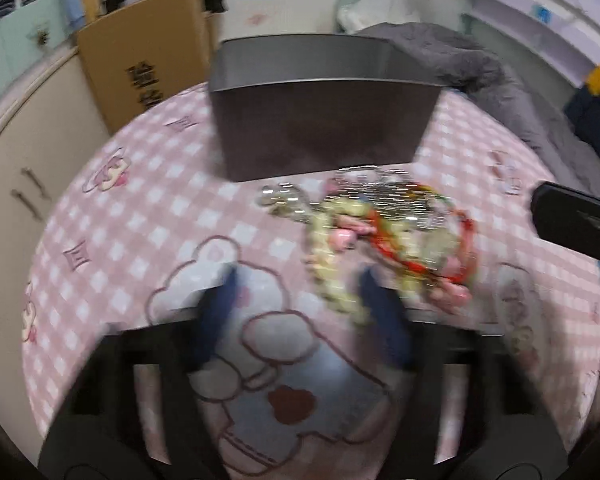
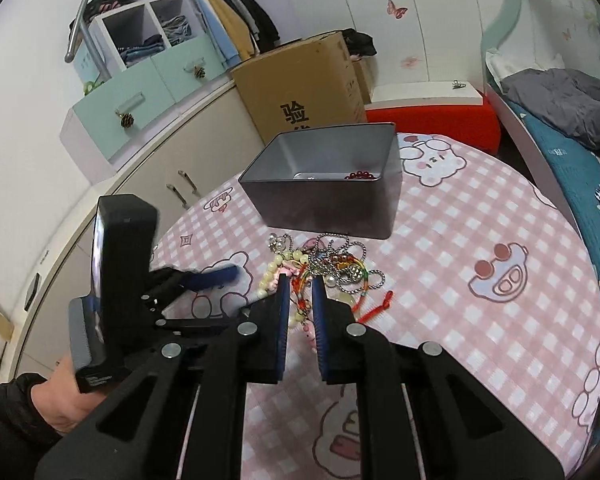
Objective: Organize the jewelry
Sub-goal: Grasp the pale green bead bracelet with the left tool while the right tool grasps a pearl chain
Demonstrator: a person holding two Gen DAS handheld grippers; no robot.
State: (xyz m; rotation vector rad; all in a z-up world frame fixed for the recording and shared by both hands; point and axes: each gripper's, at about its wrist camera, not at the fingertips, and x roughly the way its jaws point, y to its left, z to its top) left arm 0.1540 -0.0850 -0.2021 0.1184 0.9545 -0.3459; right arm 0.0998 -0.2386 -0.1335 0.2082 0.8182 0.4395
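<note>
Holding my right gripper (image 2: 300,280) low over the jewelry pile (image 2: 320,272), I am keeping its blue-padded fingers (image 2: 285,300) a narrow gap apart, with strands of red cord and pink beads showing between them; whether they are pinching anything I cannot tell. My left gripper (image 1: 296,280) is hovering wide apart over the pink checked tablecloth (image 1: 140,208), just left of the same tangle of pearl beads, ball chains and red cord, its view blurred. Beyond the pile the grey metal tin (image 2: 324,184) is sitting, already holding a string of dark red beads (image 2: 362,176). A cardboard box (image 2: 300,84) is standing behind it.
</note>
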